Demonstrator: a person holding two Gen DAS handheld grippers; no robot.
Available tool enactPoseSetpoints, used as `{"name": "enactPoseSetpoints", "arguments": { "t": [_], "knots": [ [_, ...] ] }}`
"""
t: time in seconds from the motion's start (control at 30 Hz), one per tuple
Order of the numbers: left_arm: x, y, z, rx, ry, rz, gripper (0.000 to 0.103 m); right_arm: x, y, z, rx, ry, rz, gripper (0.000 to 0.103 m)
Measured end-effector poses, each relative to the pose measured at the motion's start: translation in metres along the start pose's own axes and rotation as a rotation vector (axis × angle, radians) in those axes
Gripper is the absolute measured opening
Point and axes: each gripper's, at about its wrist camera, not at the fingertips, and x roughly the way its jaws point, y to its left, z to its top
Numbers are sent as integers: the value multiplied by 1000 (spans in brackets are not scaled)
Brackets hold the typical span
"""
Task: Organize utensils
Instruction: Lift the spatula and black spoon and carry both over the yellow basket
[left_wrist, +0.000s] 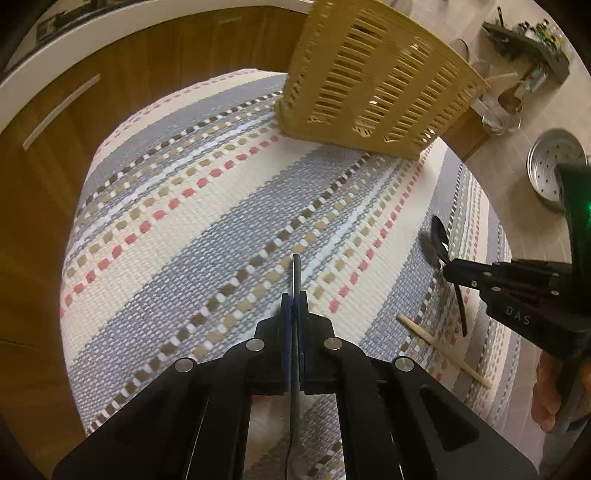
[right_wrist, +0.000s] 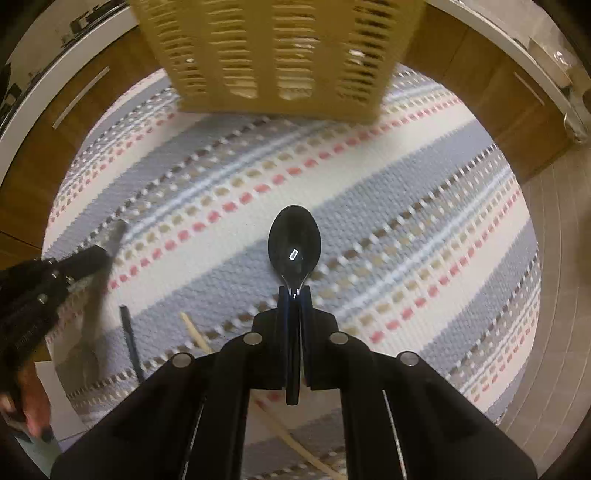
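Note:
My left gripper (left_wrist: 294, 295) is shut on a thin grey utensil handle (left_wrist: 296, 275) that sticks out forward above the striped mat (left_wrist: 184, 229). My right gripper (right_wrist: 294, 291) is shut on a black plastic spoon (right_wrist: 294, 240), bowl forward; it also shows in the left wrist view (left_wrist: 439, 236). The tan slotted utensil basket (left_wrist: 373, 81) stands at the far edge of the mat, ahead of both grippers, and fills the top of the right wrist view (right_wrist: 277, 55). A wooden chopstick (left_wrist: 443, 350) and a dark utensil (left_wrist: 461, 310) lie on the mat.
Wooden cabinet doors (left_wrist: 110, 74) rise behind the mat. A metal steamer pan (left_wrist: 550, 166) sits on the tiled floor (left_wrist: 517, 177) to the right, with more utensils in a metal holder (left_wrist: 506, 110) beyond. The left gripper appears blurred in the right wrist view (right_wrist: 55, 273).

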Motion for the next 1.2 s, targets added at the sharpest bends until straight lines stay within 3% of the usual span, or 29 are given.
{"name": "enactPoseSetpoints", "arguments": {
  "t": [0.23, 0.37, 0.5, 0.67, 0.77, 0.9, 1.0, 1.2],
  "knots": [
    [-10, 4, -2, 3, -7, -17, 0, -1, -35, -2, 22, 2, 12, 5],
    [-16, -2, -4, 17, -40, -31, 0, -16, -45, -10, 22, -47, 62, 5],
    [-40, -5, -6, 12, -162, -132, 0, -48, -79, -31, 52, -134, 157, 5],
    [-69, -17, -7, 30, -303, -152, 0, -78, -82, -45, 38, -258, 205, 5],
    [-101, -23, -9, 41, -463, -197, 0, -102, -77, -50, 19, -345, 226, 5],
    [-131, -40, 1, 69, -624, -157, 0, -142, -65, -45, -22, -495, 220, 5],
    [-150, -53, 11, 94, -707, -128, 0, -170, -65, -42, -38, -604, 216, 5],
    [-185, -74, 35, 136, -829, -120, 0, -206, -70, -23, -26, -734, 223, 5]
  ]
}}
